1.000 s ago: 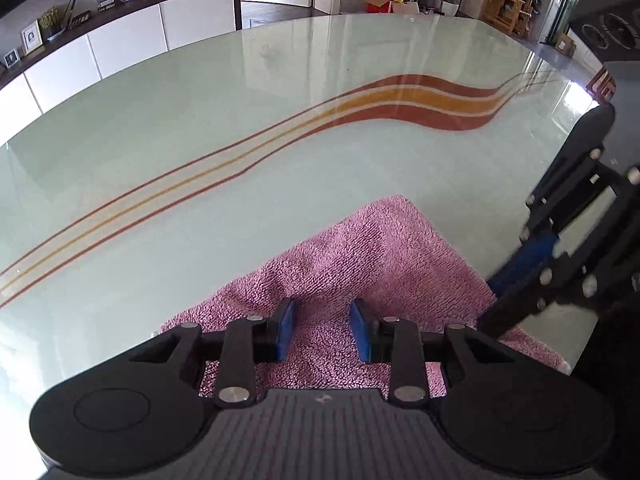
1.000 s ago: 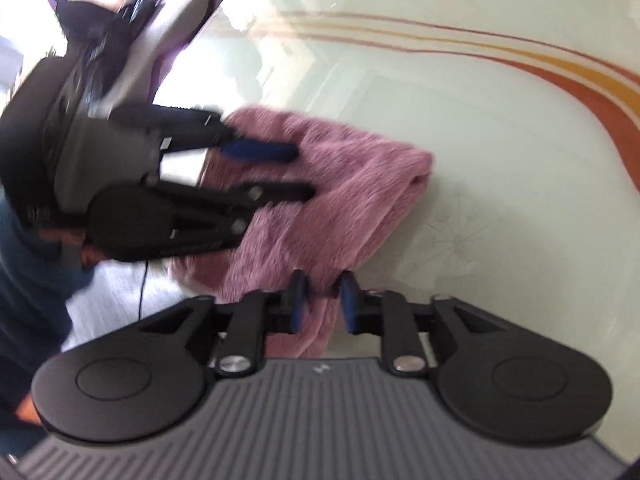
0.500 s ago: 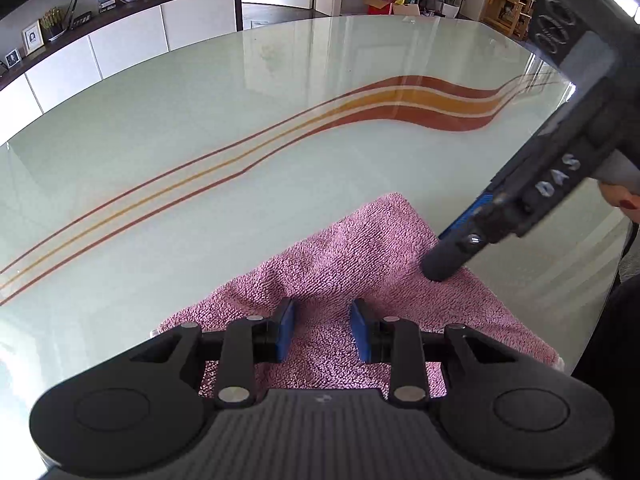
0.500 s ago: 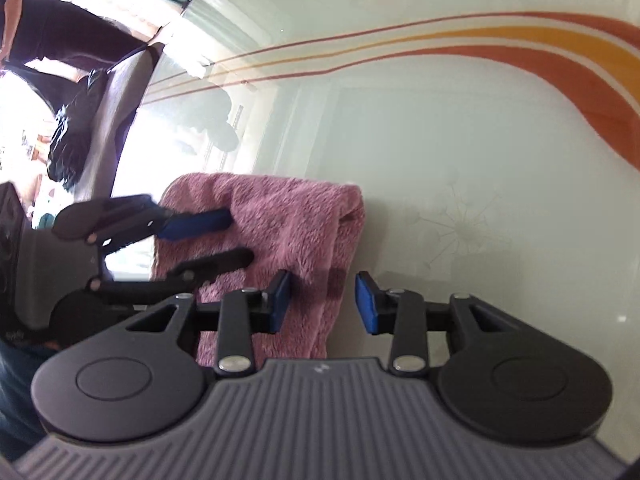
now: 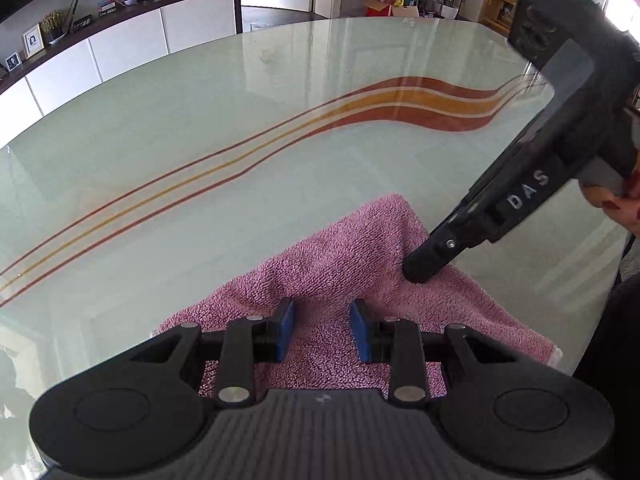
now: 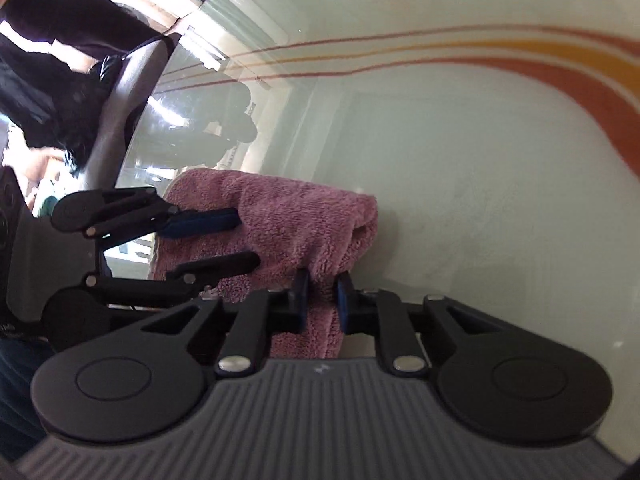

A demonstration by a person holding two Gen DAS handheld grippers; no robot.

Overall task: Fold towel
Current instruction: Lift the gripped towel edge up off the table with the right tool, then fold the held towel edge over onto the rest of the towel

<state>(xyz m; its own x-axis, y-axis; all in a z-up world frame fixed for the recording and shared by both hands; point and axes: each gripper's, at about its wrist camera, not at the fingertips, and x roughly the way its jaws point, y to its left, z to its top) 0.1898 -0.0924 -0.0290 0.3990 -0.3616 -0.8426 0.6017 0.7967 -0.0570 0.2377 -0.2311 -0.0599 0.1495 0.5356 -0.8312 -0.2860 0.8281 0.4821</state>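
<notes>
The right gripper (image 6: 322, 298) has just been closing and now pinches the pink towel's (image 5: 340, 264) edge while the left gripper (image 5: 322, 330) hovers part-open, holding nothing, so next comes lifting that edge across.

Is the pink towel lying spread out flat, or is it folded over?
Folded over: the towel shows a doubled, rounded edge on the table, and the right claw pinches that doubled layer.

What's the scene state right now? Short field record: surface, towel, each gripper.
surface: glass table with red and orange stripes
towel: pink towel, partly folded, lying near the table's near edge
left gripper: left gripper open, jaws apart over the towel, not pinching it
right gripper: right gripper has just closed its jaws on a fold of the towel's edge
task status: fold not finished
</notes>
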